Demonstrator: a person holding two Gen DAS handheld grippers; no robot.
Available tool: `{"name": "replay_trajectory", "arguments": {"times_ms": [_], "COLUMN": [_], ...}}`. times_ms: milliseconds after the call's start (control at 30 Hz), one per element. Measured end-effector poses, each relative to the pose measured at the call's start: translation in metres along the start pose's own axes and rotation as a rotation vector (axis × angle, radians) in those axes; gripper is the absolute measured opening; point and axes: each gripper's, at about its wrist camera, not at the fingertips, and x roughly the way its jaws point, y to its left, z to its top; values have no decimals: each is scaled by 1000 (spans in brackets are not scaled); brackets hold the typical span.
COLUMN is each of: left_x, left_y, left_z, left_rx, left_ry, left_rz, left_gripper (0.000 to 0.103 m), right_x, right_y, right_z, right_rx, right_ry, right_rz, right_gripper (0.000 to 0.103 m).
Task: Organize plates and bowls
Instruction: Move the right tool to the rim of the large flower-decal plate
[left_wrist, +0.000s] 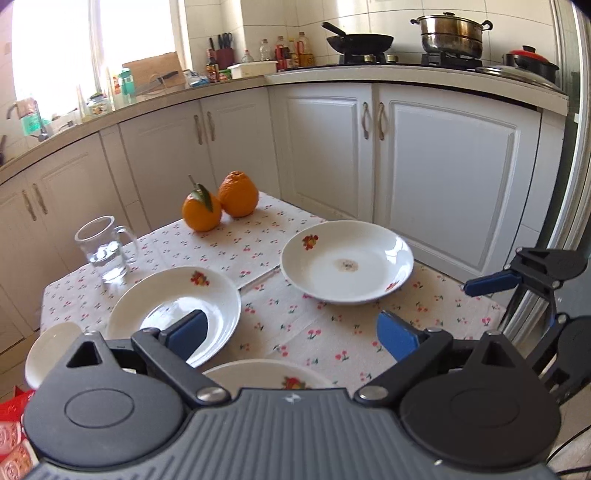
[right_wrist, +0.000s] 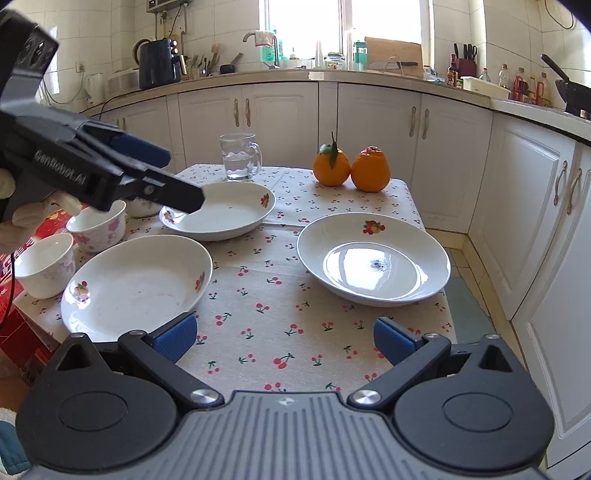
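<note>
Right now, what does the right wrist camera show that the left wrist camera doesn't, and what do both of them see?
Only the right wrist view shows the two small flowered bowls at the table's left edge, the dark kettle-like appliance on the counter, and the left gripper from the side above the far plate.

Only the left wrist view shows the steel pot on the stove and the red-lidded pot.

Both show the two oranges, the glass mug, three plates on the cherry tablecloth, and open jaws.

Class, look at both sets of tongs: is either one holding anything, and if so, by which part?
Nothing is held. The left tongs and right tongs both stand open and empty above the table.
</note>
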Motion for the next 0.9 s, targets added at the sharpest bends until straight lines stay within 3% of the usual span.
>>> {"name": "replay_trajectory", "arguments": {"times_ms": [267, 433, 633, 900], "left_x": [-44, -56, -51, -37], "left_y": [-1, -4, 4, 6], "left_z": [-72, -109, -135, -143], "left_rx": [-96, -101, -162, -207], "left_ry": [13, 34, 88, 112], "left_rz": [104, 173, 149, 168], "left_gripper": [98, 98, 98, 98], "right_x": [-11, -9, -3, 9], "right_y": [20, 27, 36, 37], "right_z": [-6, -10, -9, -5], "right_rx": [-21, -28, -55, -65], "right_ry": [-8, 9, 33, 76], "right_rz": [17, 38, 47, 93], "right_gripper": [103, 103, 103, 103]}}
